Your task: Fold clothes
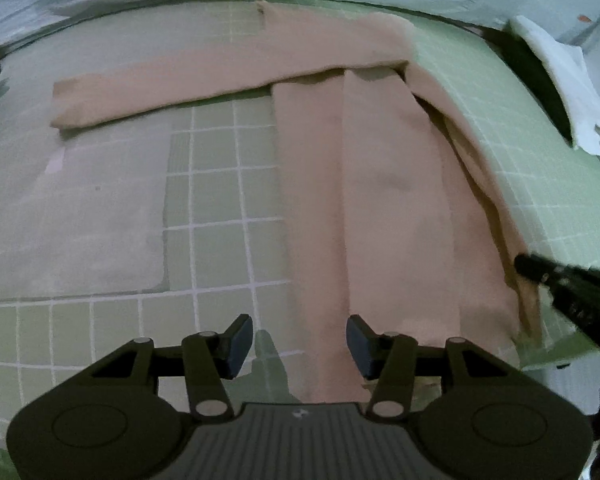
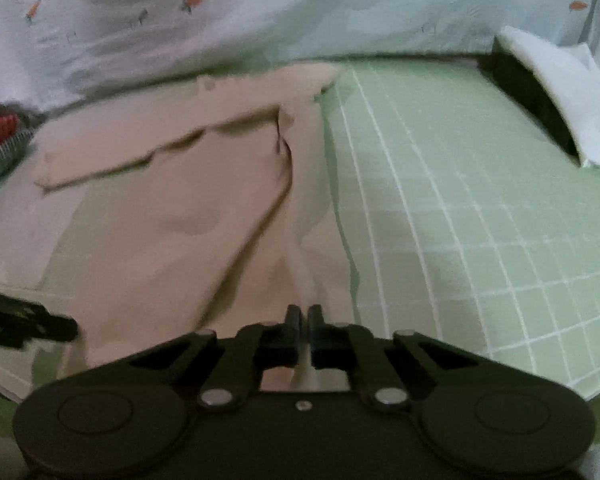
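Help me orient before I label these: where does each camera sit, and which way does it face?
Left wrist: on the left gripper, jaws open, facing along the beige garment on the green grid mat.
Right wrist: on the right gripper, jaws shut on the garment's edge, facing across the mat.
Shared: garment, mat, white cloth; each shows the other gripper.

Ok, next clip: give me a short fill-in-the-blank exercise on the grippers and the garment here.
1. The left gripper hangs over the beige long-sleeved garment with its jaws ____.
2. The right gripper is shut on the garment's near ____ edge.
3. The garment lies on a pale ____ cutting mat with white grid lines.
4. One sleeve stretches out toward the ____ in the left wrist view.

Missing words: open; right; green; left
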The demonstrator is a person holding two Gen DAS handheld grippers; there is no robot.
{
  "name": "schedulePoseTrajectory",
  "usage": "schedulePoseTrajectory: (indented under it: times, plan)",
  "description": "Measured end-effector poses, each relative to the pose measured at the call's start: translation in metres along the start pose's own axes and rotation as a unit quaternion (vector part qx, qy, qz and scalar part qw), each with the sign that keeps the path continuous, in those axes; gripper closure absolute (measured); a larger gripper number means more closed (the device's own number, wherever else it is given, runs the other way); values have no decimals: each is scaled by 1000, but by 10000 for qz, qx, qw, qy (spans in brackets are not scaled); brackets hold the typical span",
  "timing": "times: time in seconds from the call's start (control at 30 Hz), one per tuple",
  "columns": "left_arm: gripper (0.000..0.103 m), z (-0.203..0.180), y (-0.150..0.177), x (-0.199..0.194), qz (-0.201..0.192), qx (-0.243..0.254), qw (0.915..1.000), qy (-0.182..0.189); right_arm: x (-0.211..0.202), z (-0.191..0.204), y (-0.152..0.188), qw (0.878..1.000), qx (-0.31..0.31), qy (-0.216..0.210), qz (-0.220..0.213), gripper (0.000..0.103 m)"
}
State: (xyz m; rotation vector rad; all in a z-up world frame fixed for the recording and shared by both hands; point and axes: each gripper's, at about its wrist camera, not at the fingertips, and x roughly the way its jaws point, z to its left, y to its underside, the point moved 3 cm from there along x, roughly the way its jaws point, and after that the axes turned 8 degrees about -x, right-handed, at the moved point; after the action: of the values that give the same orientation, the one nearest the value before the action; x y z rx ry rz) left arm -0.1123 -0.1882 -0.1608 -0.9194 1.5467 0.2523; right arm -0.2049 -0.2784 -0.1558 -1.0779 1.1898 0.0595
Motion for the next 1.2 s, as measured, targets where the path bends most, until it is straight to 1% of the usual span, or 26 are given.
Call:
schedulePoseTrajectory:
  times: [0.07, 0.2, 0.23, 0.3, 0.33, 0.43, 0.47, 0.5, 0.53, 0.6, 0.63, 0.7, 0.73, 0.77, 0.8, 0.83, 0.87, 0.93, 0.97, 1.0, 1.03, 1.13, 1.17, 1.2]
  plan:
    - [50, 2, 1, -1, 17, -33, 10000, 59, -9, 3, -7, 9995, 139, -217, -159, 100]
    - [50, 7, 2, -4, 29, -107, 9998, 169, -20, 12, -22, 9939, 515, -892, -396, 100]
    - [50, 9, 3, -5, 29, -120, 9997, 190, -17, 15, -23, 9916, 649, -1051, -380, 100]
    - [50, 12, 4, -7, 32, -144, 9997, 218, -4, 21, -25, 9866, 927, -1320, -237, 100]
    - [50, 13, 5, -8, 37, -162, 9996, 230, 6, 24, -20, 9846, 1063, -1388, -84, 100]
    - [49, 21, 6, -7, 84, -304, 9992, 227, 40, 28, 0, 9732, 1625, -1531, 555, 99]
    - [49, 24, 6, -7, 97, -362, 9991, 222, 45, 28, 7, 9700, 1753, -1556, 644, 98]
    - [49, 27, 7, -7, 105, -419, 9988, 217, 44, 27, 11, 9689, 1794, -1576, 642, 96]
    - [49, 30, 7, -7, 96, -476, 9986, 218, 40, 26, 12, 9683, 1799, -1614, 633, 92]
    - [49, 37, 6, -10, 54, -630, 9978, 220, 30, 23, 11, 9674, 1847, -1662, 479, 68]
    - [48, 40, 4, -11, 32, -714, 9972, 220, 24, 21, 8, 9675, 1871, -1665, 349, 65]
    - [44, 46, 1, -12, -19, -859, 9960, 227, 14, 14, 1, 9690, 1874, -1606, 64, 65]
    - [43, 48, 0, -13, -55, -920, 9955, 228, 12, 9, -3, 9694, 1903, -1553, -45, 65]
    - [43, 49, -2, -13, -87, -966, 9950, 227, 11, 4, -5, 9696, 1935, -1493, -110, 66]
    - [43, 50, -3, -14, -114, -983, 9948, 226, 14, 0, -5, 9700, 1975, -1414, -77, 67]
    - [43, 51, -4, -15, -142, -1001, 9946, 225, 19, -3, -5, 9705, 2018, -1322, 0, 67]
    - [43, 52, -6, -16, -168, -1022, 9944, 221, 28, -3, -4, 9707, 2052, -1232, 196, 67]
    - [43, 53, -10, -16, -205, -1093, 9936, 192, 47, -1, 6, 9690, 2053, -1204, 665, 67]
    - [43, 54, -12, -16, -224, -1128, 9932, 178, 51, 0, 8, 9684, 2040, -1220, 750, 65]
    - [43, 55, -14, -16, -243, -1163, 9928, 164, 50, 2, 6, 9696, 1961, -1270, 725, 60]
    - [43, 56, -16, -16, -261, -1198, 9923, 150, 50, 6, 2, 9707, 1839, -1324, 799, 60]
    - [43, 59, -22, -16, -323, -1313, 9908, 104, 44, 10, -15, 9783, 1500, -1317, 546, 56]
    - [43, 62, -25, -16, -367, -1389, 9896, 72, 41, 8, -21, 9805, 1417, -1295, 426, 52]
    - [43, 66, -29, -17, -413, -1462, 9884, 35, 39, 7, -26, 9825, 1330, -1262, 315, 46]
